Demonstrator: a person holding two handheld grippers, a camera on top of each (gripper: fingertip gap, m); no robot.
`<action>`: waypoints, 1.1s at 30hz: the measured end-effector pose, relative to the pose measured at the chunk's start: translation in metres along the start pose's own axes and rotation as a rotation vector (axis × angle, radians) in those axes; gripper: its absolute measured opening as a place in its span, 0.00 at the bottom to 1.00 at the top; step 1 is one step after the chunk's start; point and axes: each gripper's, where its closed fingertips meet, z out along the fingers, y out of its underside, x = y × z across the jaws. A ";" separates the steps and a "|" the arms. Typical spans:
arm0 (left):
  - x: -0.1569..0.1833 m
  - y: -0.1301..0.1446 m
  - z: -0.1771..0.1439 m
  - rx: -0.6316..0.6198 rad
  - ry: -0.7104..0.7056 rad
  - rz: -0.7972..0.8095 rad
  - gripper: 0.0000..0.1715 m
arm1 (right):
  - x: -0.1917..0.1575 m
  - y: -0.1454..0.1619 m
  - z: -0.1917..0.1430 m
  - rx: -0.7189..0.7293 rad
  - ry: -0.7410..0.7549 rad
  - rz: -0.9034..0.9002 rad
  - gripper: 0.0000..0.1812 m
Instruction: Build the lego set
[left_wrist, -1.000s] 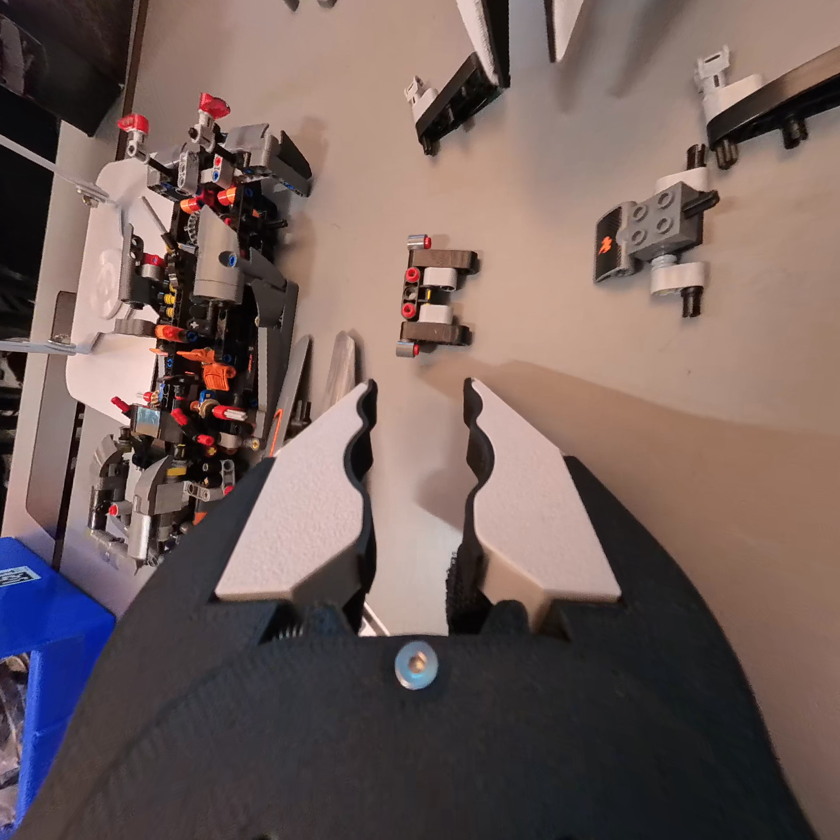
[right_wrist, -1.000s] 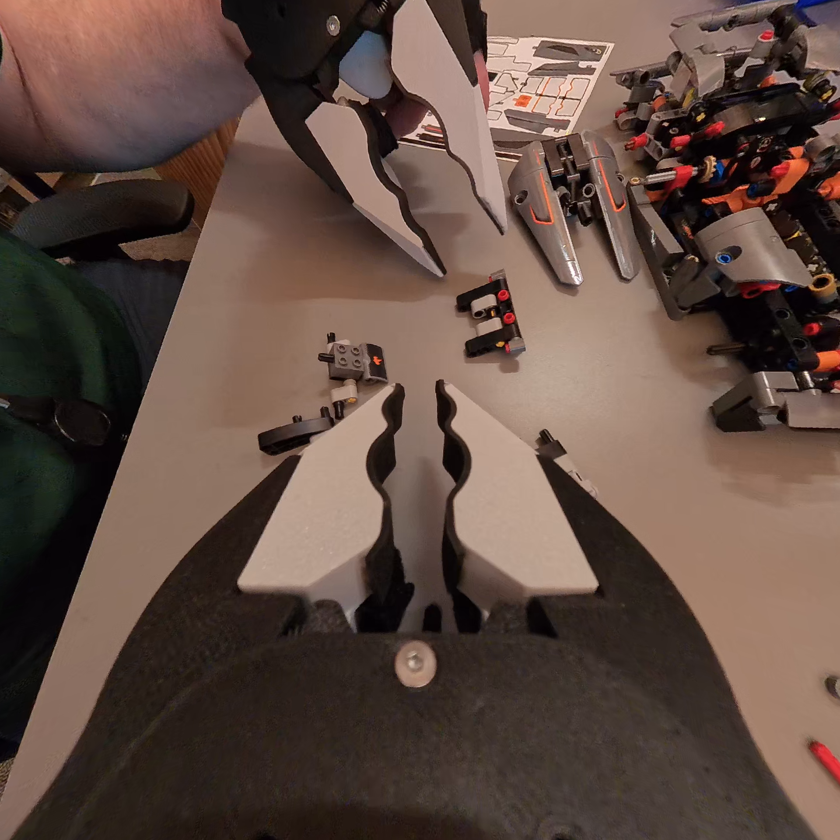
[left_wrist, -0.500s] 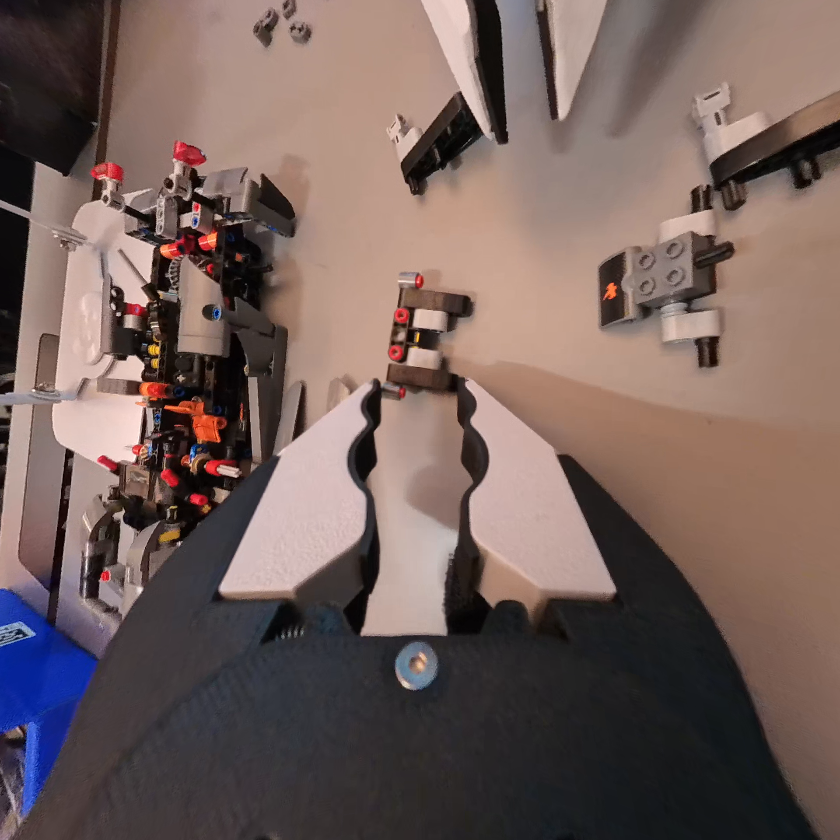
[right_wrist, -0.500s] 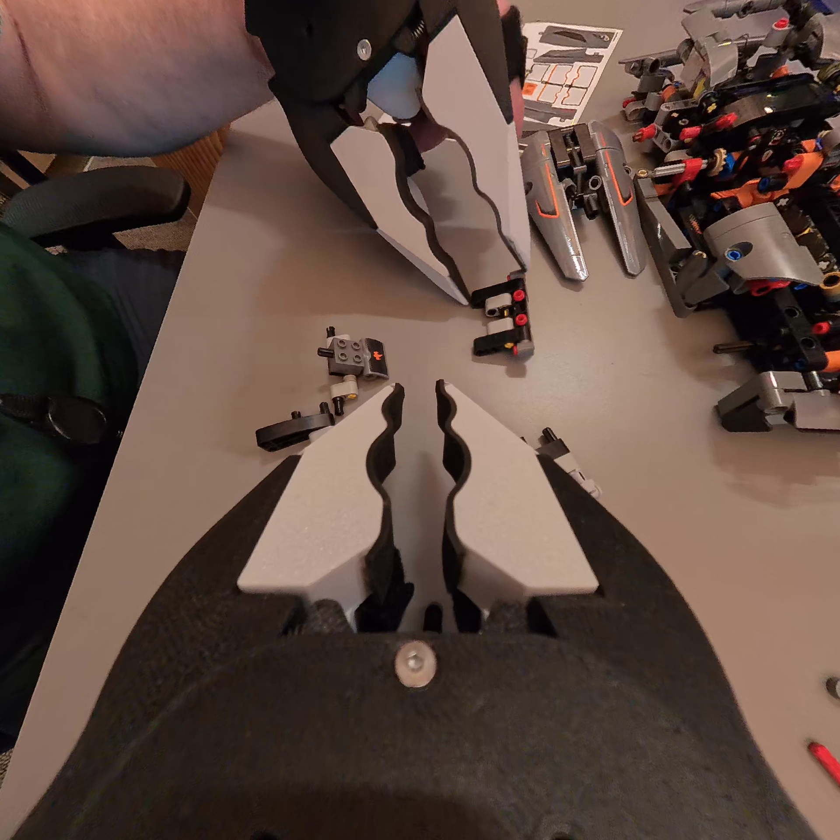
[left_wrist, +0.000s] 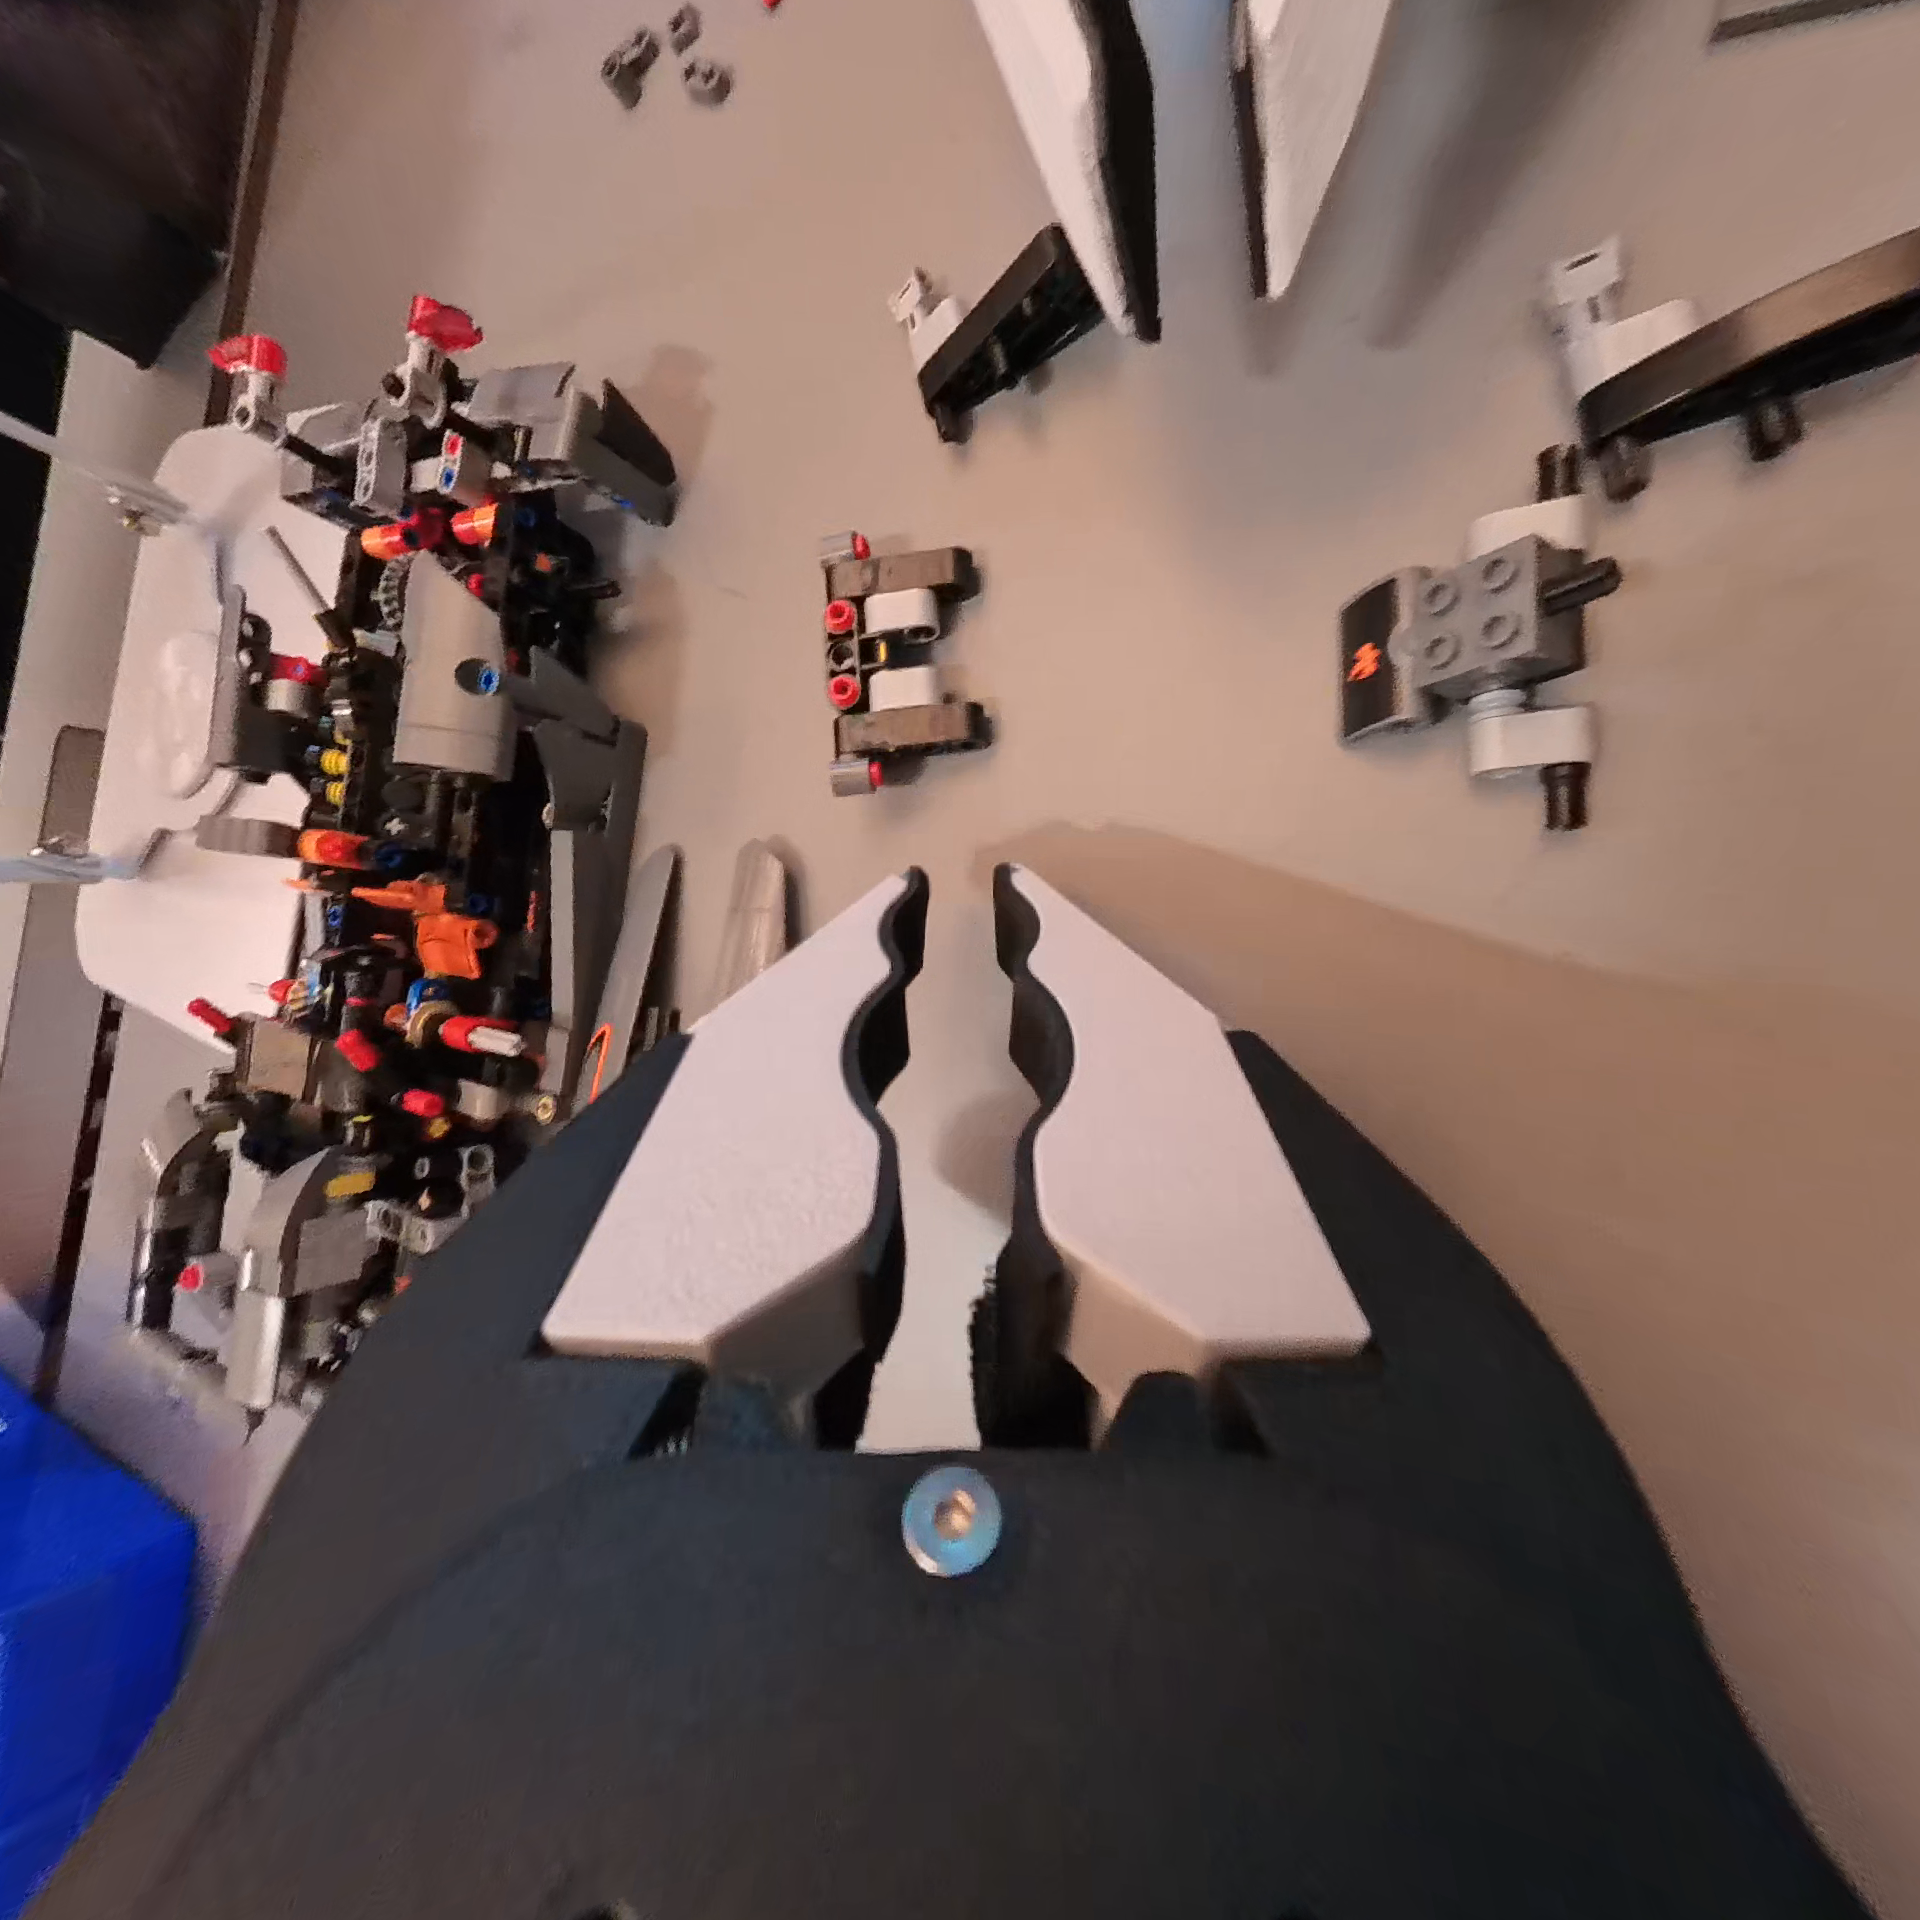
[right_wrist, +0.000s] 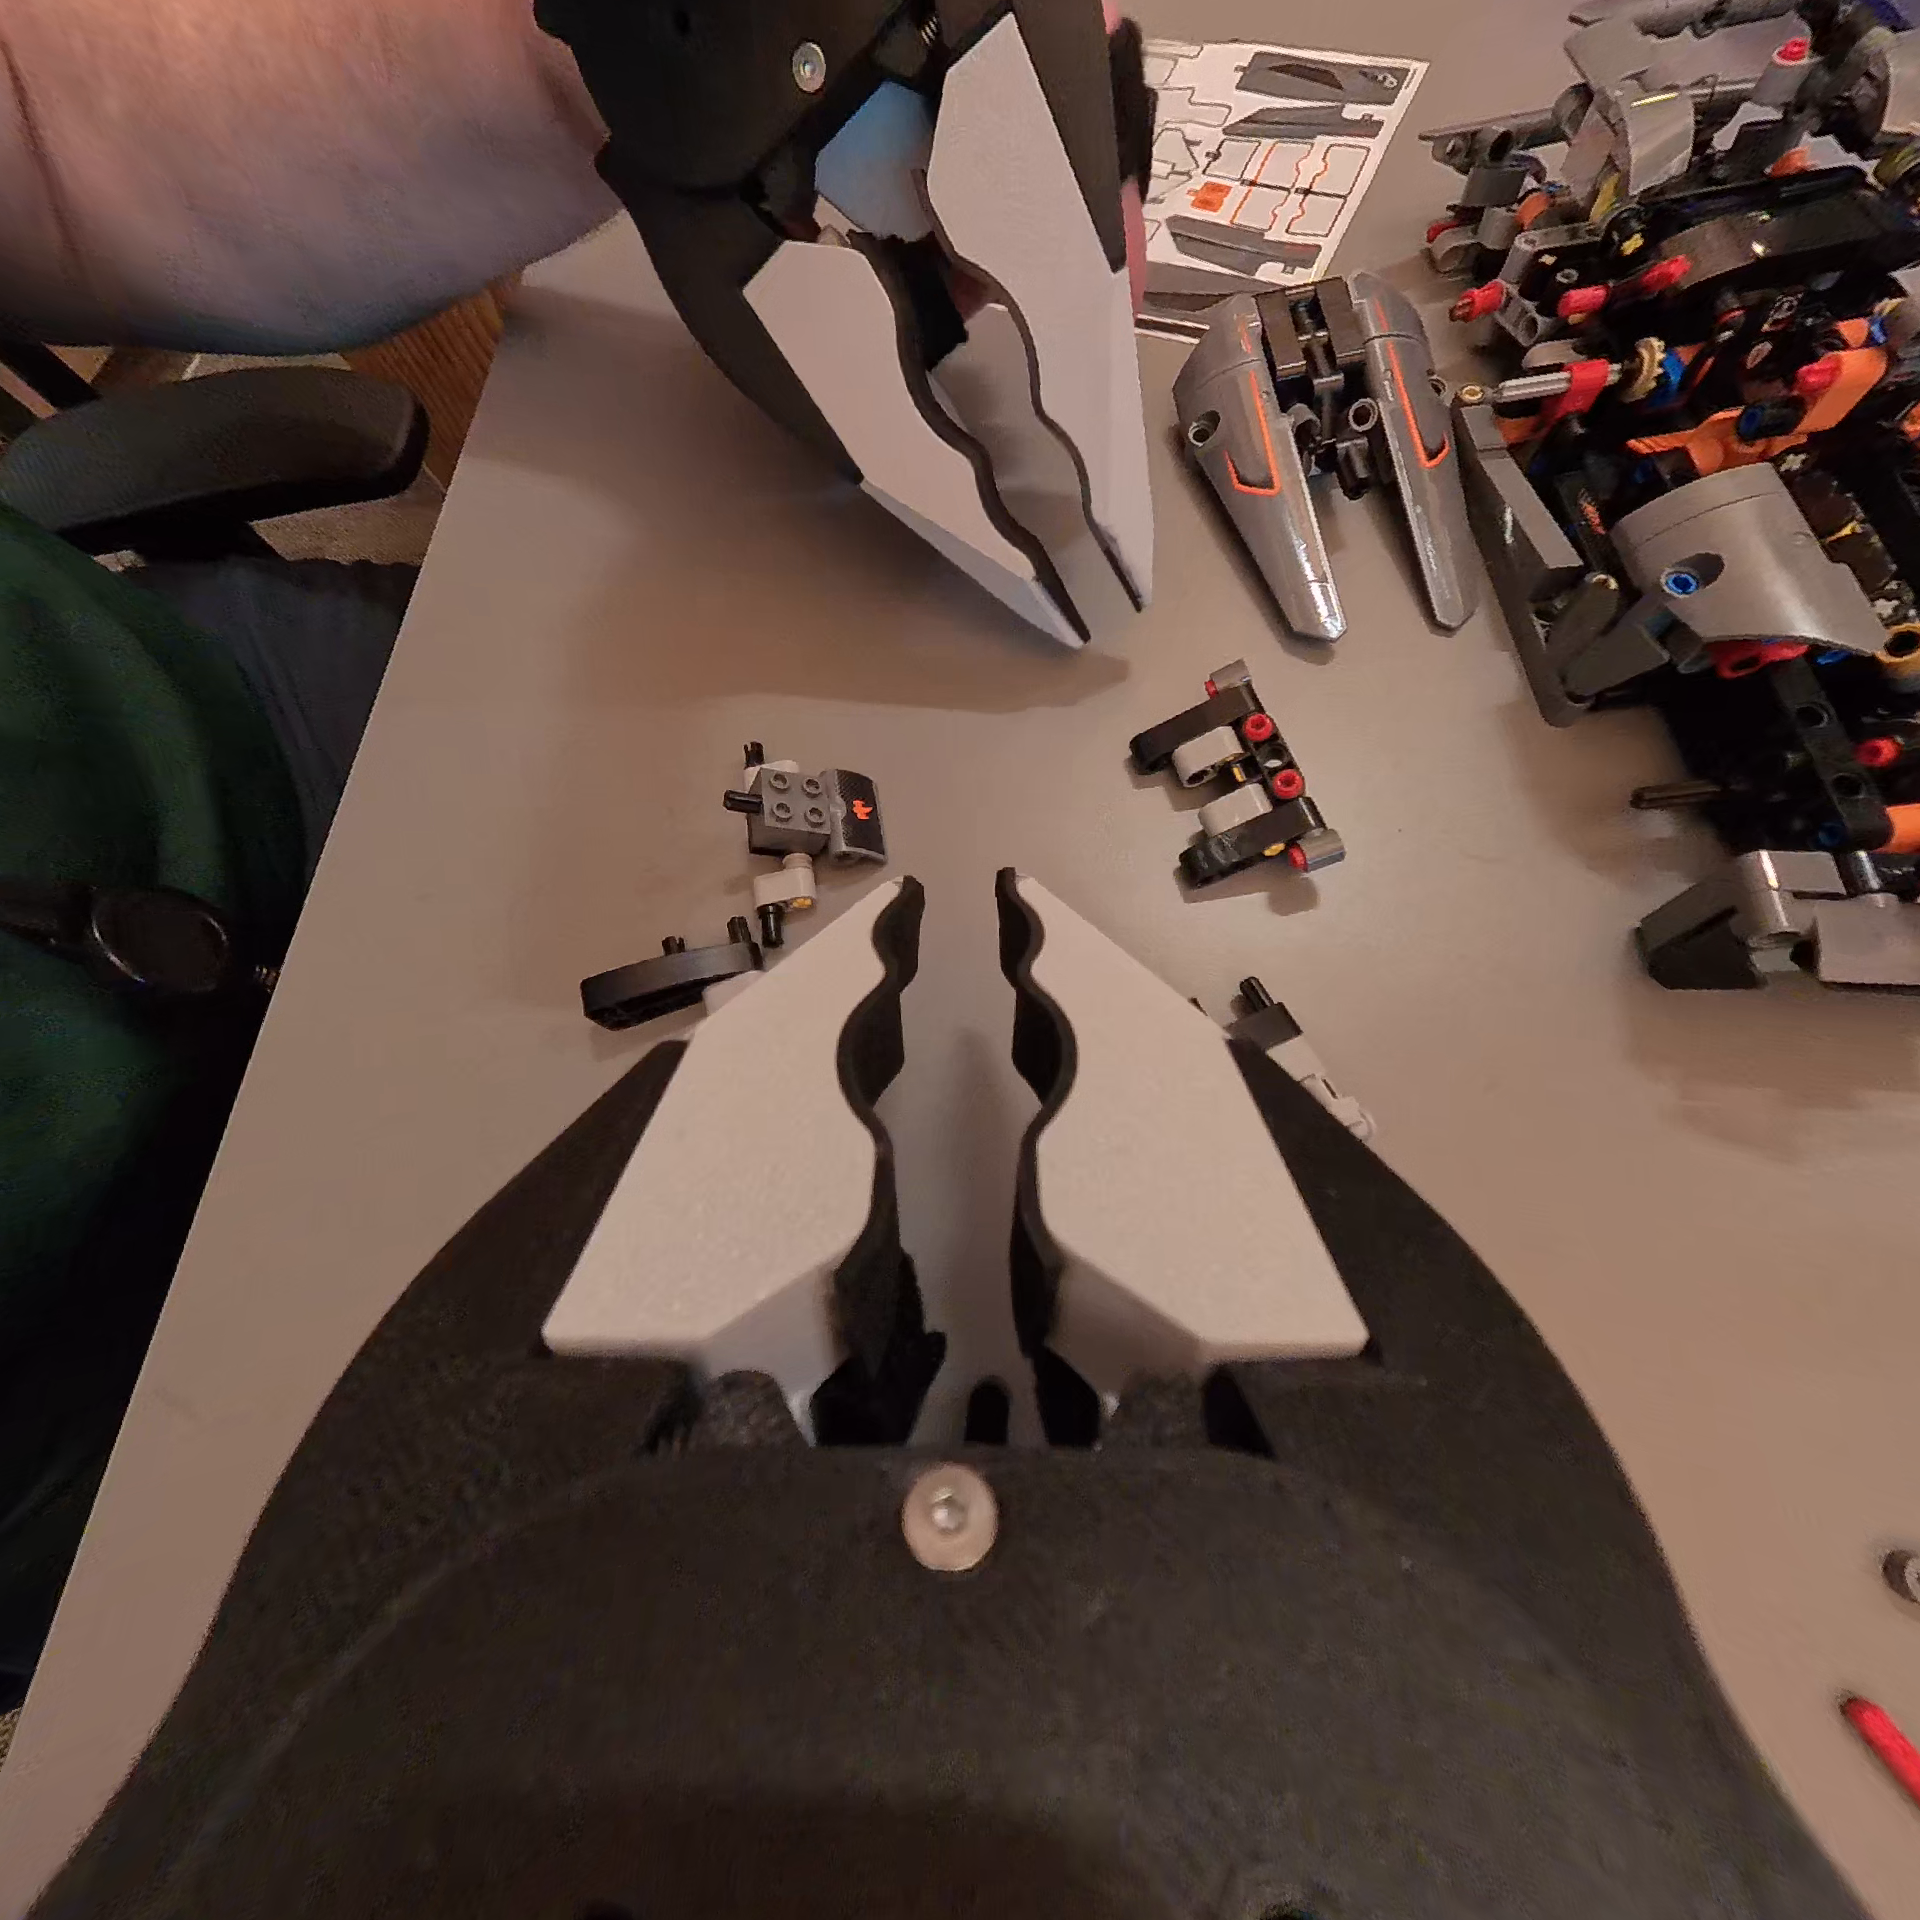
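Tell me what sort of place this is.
Probably a home or office desk used as a hobby workspace: a plain grey tabletop, a black office chair armrest beside it, and a half-built grey, black and orange brick vehicle with a printed sticker sheet.

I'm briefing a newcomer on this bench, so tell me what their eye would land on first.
First, the big half-built model, a dense tangle of black, grey, orange and red parts along the table's right side in the right wrist view. Next, the left tongs, nearly closed and empty, tips close behind the small black frame with red pins. The right tongs hang empty, slightly apart.
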 end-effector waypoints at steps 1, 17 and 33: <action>-0.002 0.003 0.000 -0.014 -0.017 0.004 0.07 | 0.001 0.000 -0.001 0.002 0.004 0.002 0.07; -0.018 -0.006 0.006 -0.005 -0.035 -0.006 0.22 | 0.007 -0.007 -0.011 0.042 0.032 0.007 0.07; -0.014 -0.015 0.025 -0.037 0.008 0.007 0.15 | 0.024 -0.005 -0.025 0.055 0.107 0.047 0.07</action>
